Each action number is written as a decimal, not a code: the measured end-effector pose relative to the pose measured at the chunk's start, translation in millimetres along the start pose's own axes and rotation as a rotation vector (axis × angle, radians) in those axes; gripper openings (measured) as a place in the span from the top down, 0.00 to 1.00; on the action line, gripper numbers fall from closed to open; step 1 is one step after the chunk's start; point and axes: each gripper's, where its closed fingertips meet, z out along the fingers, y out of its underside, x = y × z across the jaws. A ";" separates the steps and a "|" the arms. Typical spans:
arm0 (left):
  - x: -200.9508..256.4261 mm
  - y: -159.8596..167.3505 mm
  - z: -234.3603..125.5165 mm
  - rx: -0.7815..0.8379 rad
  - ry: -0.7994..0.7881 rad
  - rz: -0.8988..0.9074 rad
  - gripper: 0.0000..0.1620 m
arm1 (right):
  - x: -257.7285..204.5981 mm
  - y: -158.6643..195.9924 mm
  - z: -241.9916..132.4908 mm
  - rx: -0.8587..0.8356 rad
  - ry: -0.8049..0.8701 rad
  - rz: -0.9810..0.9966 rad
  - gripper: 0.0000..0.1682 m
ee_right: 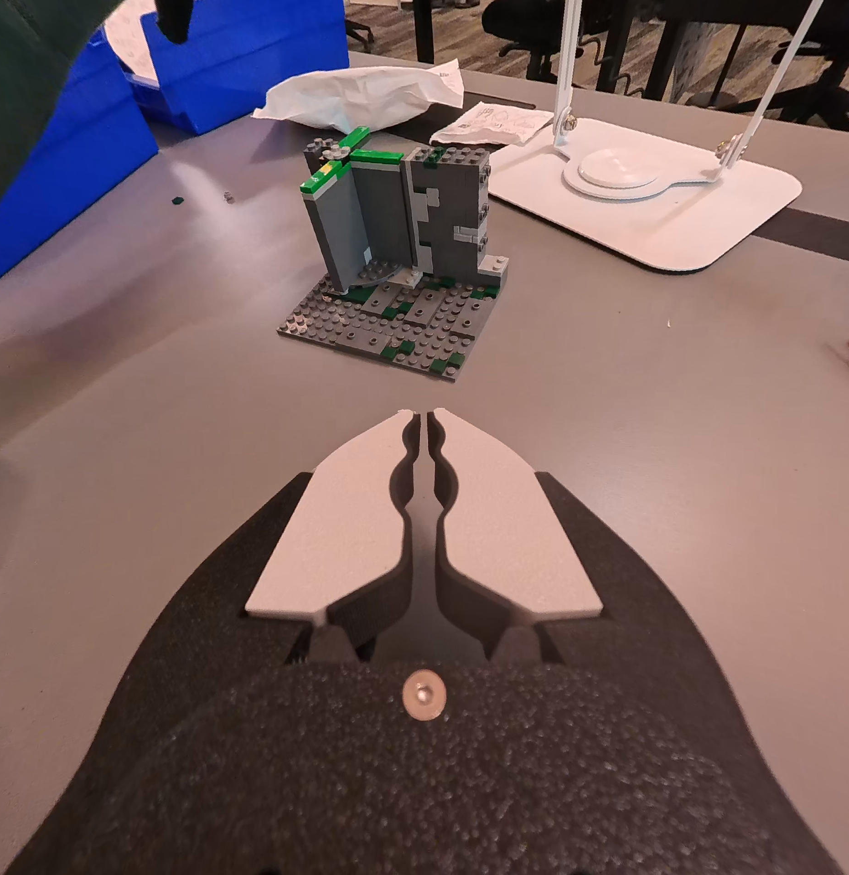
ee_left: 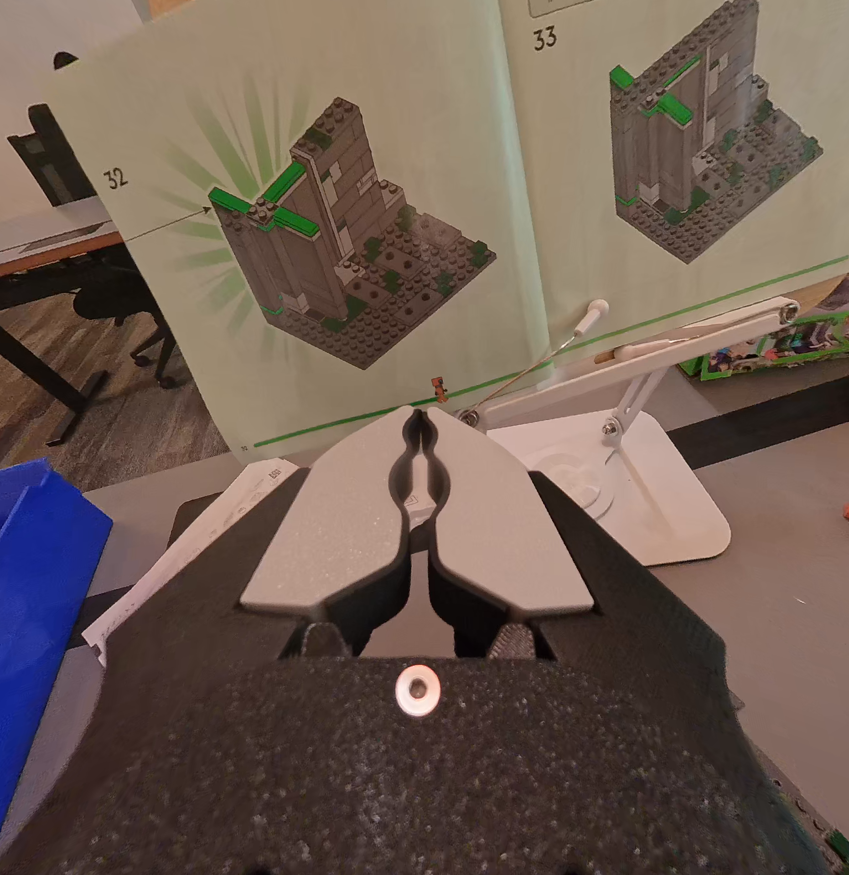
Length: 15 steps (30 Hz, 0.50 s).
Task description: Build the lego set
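Grey-green lego build (ee_right: 394, 246) upright on table (ee_right: 602, 379)

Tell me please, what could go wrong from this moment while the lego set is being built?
1. The tall grey wall of the lego build stands on a thin baseplate; pushing near its top could tip it or pop the green tiles off.
2. Two tiny loose pieces lie on the table near the blue bin; they may get swept away.
3. Both the left gripper and the right gripper look shut and empty, so they must open before picking anything.
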 end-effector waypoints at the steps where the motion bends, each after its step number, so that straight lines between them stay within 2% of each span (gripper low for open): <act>1: 2.2 1.3 -2.3 0.001 0.003 0.006 1.00 | -0.3 0.0 -0.1 -0.001 -0.002 0.002 0.99; 10: 29.4 23.0 -50.0 0.056 0.040 0.062 1.00 | -3.0 -0.4 -0.4 0.003 -0.022 0.019 1.00; 15: 53.6 64.9 -90.4 0.033 0.106 0.138 1.00 | -1.0 -4.6 -4.0 0.025 -0.022 0.027 1.00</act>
